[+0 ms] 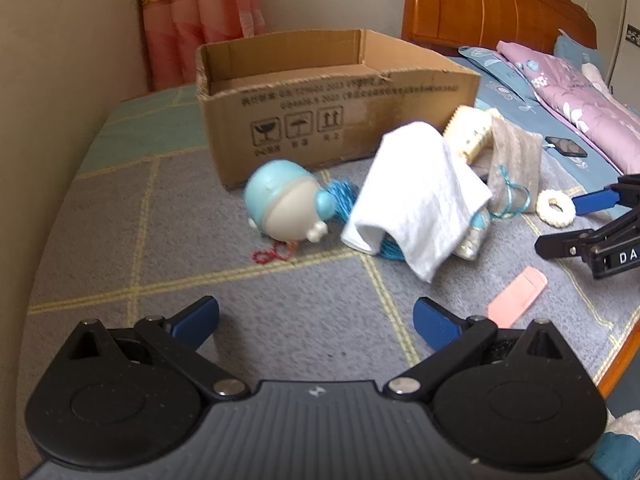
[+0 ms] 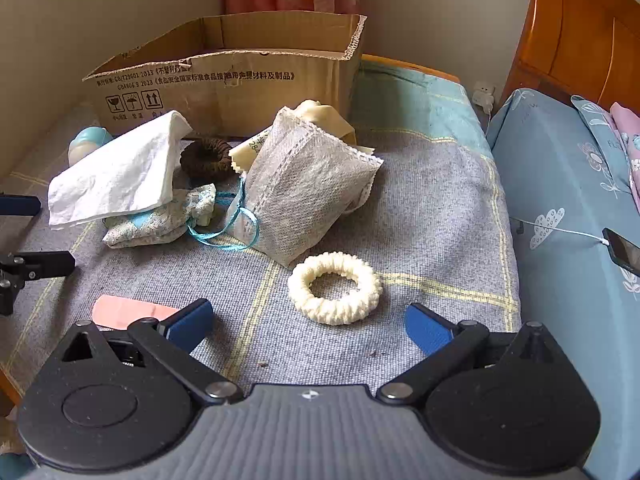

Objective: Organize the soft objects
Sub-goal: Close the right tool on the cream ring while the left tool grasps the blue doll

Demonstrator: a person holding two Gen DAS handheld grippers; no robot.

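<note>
An open cardboard box [image 1: 332, 120] [image 2: 224, 80] stands at the back of a grey plaid mat. In front of it lie a round blue-and-white toy [image 1: 284, 208], a white cloth [image 1: 420, 196] [image 2: 116, 172], a grey fabric pouch [image 2: 308, 184] with a blue cord, a brown scrunchie [image 2: 206, 158] and a cream scrunchie [image 2: 335, 294] [image 1: 555, 208]. My left gripper [image 1: 316, 320] is open above bare mat, short of the toy. My right gripper [image 2: 308, 320] is open, its fingertips just short of the cream scrunchie; it shows at the right edge of the left wrist view.
A pink flat strip [image 1: 518, 296] [image 2: 132, 312] lies on the mat near both grippers. A small patterned bag [image 2: 160, 220] sits under the white cloth. A phone [image 2: 622, 252] on a cable rests on the blue bedding at right. A wooden headboard [image 1: 488, 4] and a wall bound the area.
</note>
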